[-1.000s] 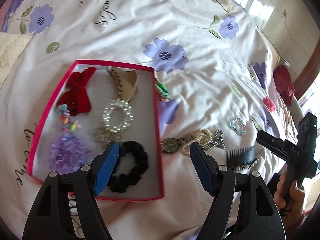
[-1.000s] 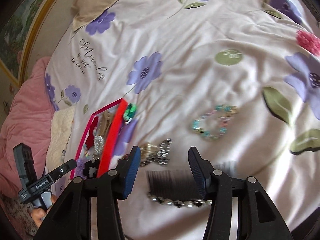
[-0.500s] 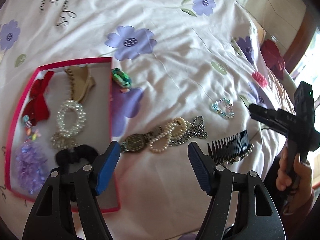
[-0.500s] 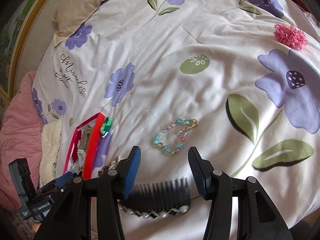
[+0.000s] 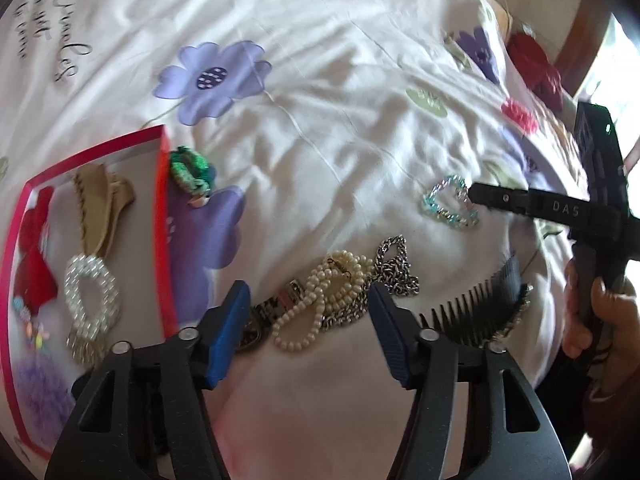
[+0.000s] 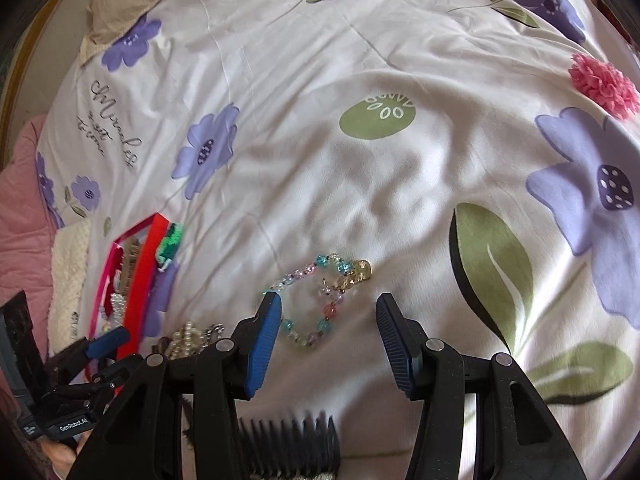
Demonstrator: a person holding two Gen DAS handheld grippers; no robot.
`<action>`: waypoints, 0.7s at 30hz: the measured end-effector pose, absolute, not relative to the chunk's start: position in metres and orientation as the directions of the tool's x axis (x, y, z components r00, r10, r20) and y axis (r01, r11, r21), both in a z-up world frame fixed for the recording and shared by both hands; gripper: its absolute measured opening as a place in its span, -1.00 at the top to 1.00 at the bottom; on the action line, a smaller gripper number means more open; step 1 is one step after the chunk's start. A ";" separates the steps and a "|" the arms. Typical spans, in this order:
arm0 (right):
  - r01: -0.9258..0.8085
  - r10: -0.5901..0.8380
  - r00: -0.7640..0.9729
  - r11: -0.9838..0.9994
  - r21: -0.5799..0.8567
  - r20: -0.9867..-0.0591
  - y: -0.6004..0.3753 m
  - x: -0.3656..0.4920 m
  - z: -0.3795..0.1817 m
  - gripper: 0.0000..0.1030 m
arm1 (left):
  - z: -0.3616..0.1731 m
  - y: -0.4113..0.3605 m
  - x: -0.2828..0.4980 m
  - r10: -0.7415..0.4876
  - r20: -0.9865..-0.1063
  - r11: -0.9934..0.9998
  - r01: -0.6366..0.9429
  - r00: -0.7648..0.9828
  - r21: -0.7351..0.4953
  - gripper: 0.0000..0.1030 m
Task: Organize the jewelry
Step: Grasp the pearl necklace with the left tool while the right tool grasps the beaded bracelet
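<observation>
Hovering wide open and empty: left gripper (image 5: 308, 332) above pearl strand (image 5: 320, 304), chain (image 5: 394, 270), watch (image 5: 256, 330); right gripper (image 6: 328, 344) above glassy bead bracelet (image 6: 320, 296) on floral sheet (image 6: 360, 160). Toothed black comb (image 5: 476, 312) beside pile. Red box (image 5: 162, 232) holds pearl ring, bow. Right tool reads "DAS".

One red box (image 5: 162, 216) holds five visible pieces: one red bow (image 5: 34, 256), one tan claw clip (image 5: 102, 208), one pearl bracelet (image 5: 92, 296), one small multicoloured bead piece (image 5: 32, 322) (blurred) and one purple scrunchie (image 5: 42, 384). Outside lie one green woven bracelet (image 5: 190, 168), one watch (image 5: 256, 330), one pearl strand (image 5: 320, 300), one silver chain (image 5: 394, 270), one black comb (image 5: 480, 308) and one pastel bead bracelet (image 6: 320, 300).
</observation>
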State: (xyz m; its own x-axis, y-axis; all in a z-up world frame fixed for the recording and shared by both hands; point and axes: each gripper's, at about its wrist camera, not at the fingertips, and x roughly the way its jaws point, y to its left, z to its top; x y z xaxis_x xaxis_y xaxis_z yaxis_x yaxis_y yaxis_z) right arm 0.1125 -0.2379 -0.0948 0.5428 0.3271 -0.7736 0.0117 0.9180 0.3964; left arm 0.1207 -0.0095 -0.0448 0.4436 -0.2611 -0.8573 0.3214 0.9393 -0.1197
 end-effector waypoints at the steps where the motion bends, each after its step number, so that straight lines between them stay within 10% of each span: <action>1: 0.010 0.323 0.540 0.921 0.389 -0.777 -0.237 0.114 -0.096 -0.01 | -0.050 -0.013 0.125 -0.253 -0.865 0.937 0.332 0.432 -0.108 0.02; 10: -0.011 0.288 0.528 0.943 0.333 -0.799 -0.225 0.127 -0.103 0.06 | -0.070 -0.032 0.138 -0.238 -0.889 0.912 0.406 0.391 -0.065 0.40; 15: -0.009 0.243 0.538 0.959 0.283 -0.807 -0.221 0.129 -0.106 0.67 | -0.071 -0.046 0.136 -0.223 -0.886 0.890 0.455 0.407 -0.014 0.65; 21: -0.002 0.307 0.560 0.929 0.369 -0.770 -0.231 0.124 -0.101 0.83 | -0.059 -0.032 0.136 -0.284 -0.865 0.900 0.426 0.414 -0.091 0.91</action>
State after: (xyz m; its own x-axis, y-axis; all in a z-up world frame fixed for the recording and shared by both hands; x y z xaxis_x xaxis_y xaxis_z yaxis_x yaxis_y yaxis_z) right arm 0.1243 -0.2312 -0.1011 0.5601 0.3066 -0.7696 -0.0016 0.9294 0.3691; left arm 0.1356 -0.0318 -0.0591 0.4145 -0.2837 -0.8647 0.4262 0.9000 -0.0910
